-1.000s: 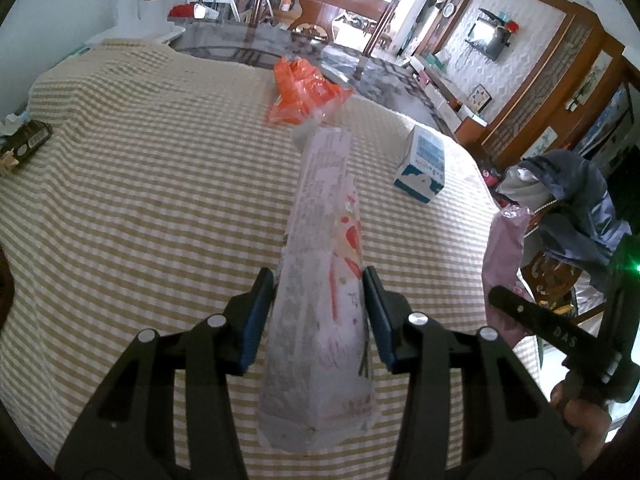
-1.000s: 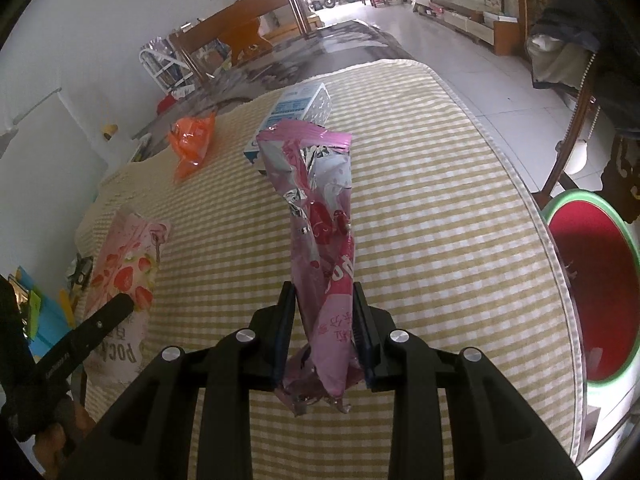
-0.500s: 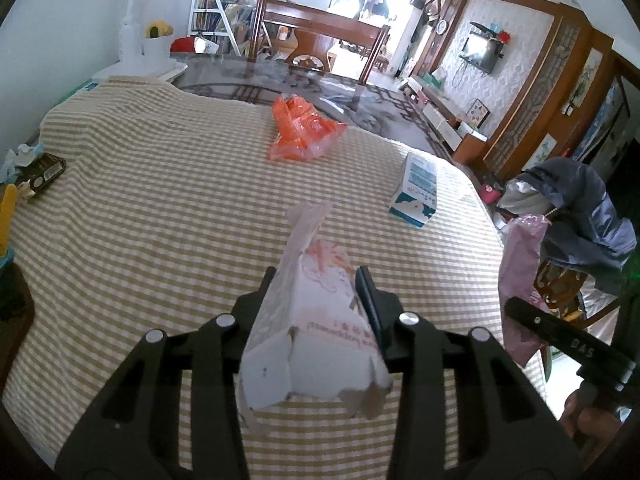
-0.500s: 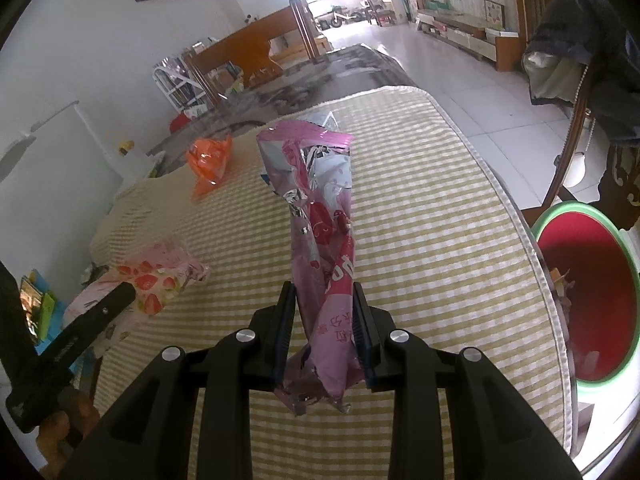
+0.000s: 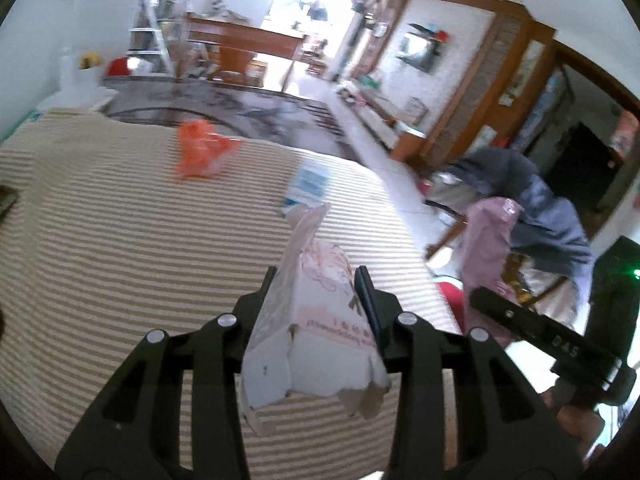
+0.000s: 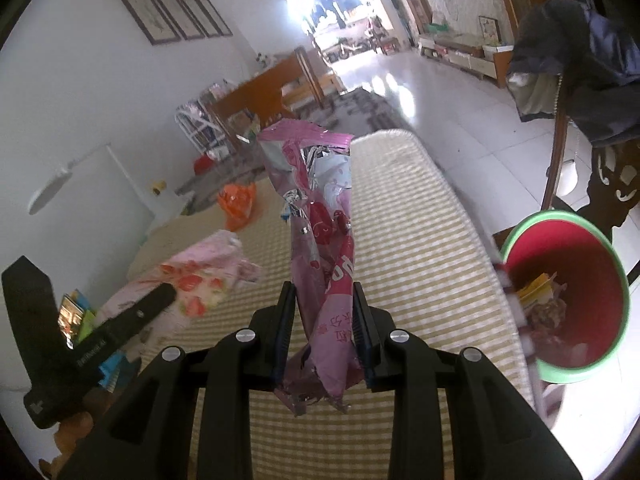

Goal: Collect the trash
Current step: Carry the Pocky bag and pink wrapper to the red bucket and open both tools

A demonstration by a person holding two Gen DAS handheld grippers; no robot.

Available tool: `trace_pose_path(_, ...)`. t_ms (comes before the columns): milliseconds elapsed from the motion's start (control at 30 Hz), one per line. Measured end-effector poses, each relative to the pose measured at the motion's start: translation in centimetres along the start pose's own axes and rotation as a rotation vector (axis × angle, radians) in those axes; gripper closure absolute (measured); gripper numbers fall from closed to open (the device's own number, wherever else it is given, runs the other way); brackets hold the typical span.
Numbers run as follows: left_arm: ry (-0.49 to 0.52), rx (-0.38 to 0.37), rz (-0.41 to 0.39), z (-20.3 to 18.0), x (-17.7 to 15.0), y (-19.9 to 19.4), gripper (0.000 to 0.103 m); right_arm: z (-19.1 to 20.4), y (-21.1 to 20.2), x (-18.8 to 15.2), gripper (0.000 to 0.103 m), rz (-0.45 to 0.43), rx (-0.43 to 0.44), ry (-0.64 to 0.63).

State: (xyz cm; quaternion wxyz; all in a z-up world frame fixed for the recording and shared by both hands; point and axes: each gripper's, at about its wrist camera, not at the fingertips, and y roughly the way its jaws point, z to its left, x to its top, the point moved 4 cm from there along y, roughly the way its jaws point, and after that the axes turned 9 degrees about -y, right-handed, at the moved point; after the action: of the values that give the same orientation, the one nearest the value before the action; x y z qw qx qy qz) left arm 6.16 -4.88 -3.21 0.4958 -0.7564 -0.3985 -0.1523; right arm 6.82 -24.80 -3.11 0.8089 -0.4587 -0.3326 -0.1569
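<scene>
Left wrist view: the left gripper is clamped on a pale pink-and-white crinkled snack bag, lifted clear of the beige-and-white checked tablecloth.
Right wrist view: the right gripper is clamped on a magenta foil-lined snack wrapper, held upright near the table edge beside the red trash bin with a green rim.
Bin contents: some scraps already lie inside.
Trash left on the cloth: an orange crumpled plastic bag and a white-and-blue small carton, well apart from both grippers.
Handling: both packets look empty, light, thin and slippery; I judge a pinch across the flattened lower body holds best, though the loose tops will flop and may catch the bin rim.
Writing: printed characters show on both packets, too blurred to read; strawberry pictures show on the pale bag.
</scene>
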Motion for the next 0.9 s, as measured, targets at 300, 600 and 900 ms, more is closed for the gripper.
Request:
trace_pose_path(300,0.112,-0.184,0.115,-9.4,-1.6,3.2,0.066,-8.4,-3.7,-0.2,0.074,-0.064,-0.057,0.174)
trace_pose_path(600,0.26,-0.268,0.2,-17.6,-3.7,7.8,0.066,-18.3,-4.3,-3.0,0.074,-0.071,-0.152,0.414)
trace_pose_path(900,0.378,-0.267,0.286,-22.1,-6.9,12.0,0.055,-23.2,-4.3,-6.0,0.068,-0.065,-0.197,0.53)
